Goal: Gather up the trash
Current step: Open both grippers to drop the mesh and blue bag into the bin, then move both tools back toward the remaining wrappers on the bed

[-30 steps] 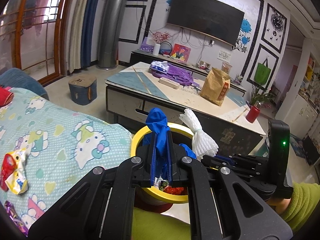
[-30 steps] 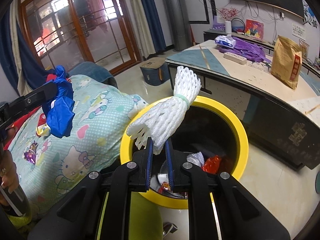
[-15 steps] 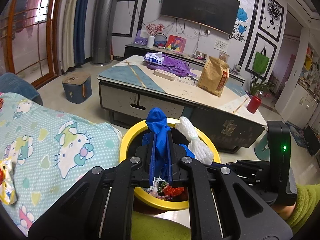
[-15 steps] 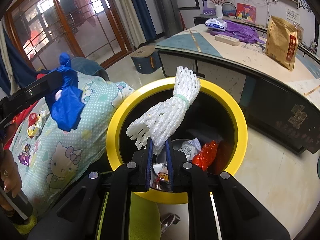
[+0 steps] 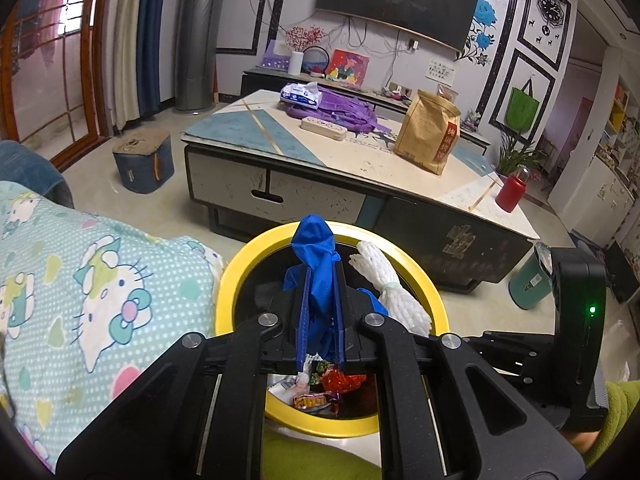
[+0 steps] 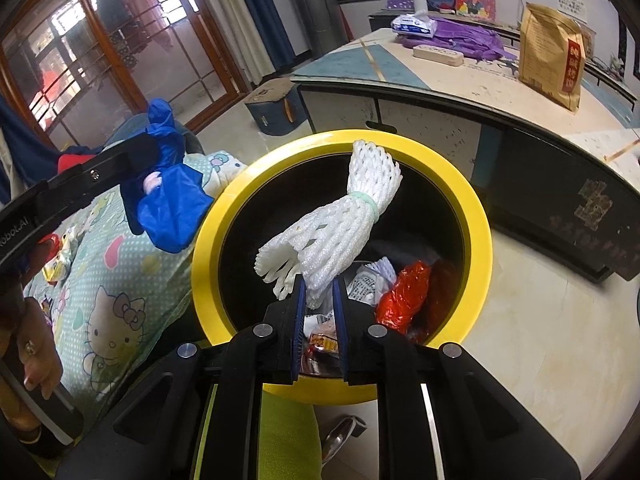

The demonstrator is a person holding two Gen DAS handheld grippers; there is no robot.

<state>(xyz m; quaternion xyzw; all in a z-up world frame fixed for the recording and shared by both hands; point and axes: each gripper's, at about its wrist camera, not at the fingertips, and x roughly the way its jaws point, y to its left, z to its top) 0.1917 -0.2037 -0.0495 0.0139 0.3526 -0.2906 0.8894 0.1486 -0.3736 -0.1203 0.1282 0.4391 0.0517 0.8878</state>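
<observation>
My left gripper [image 5: 321, 316] is shut on a crumpled blue plastic bag [image 5: 315, 252] and holds it over the yellow-rimmed trash bin [image 5: 236, 272]. My right gripper [image 6: 318, 300] is shut on a white foam fruit net [image 6: 340, 224], held over the same bin [image 6: 480, 220]. The net also shows in the left wrist view [image 5: 390, 288], and the blue bag in the right wrist view [image 6: 168, 192]. Wrappers and a red bag [image 6: 404, 292] lie inside the bin.
A Hello Kitty bedspread [image 5: 88, 288] lies left of the bin, with small wrappers [image 6: 60, 256] on it. A low coffee table [image 5: 340, 160] stands behind the bin with a brown paper bag [image 5: 428, 132], purple cloth and a red bottle [image 5: 512, 192]. A blue stool [image 5: 144, 164] sits on the floor.
Both grippers have moved forward and lower, from beside the bedspread to over the bin's opening. Each still holds its item.
</observation>
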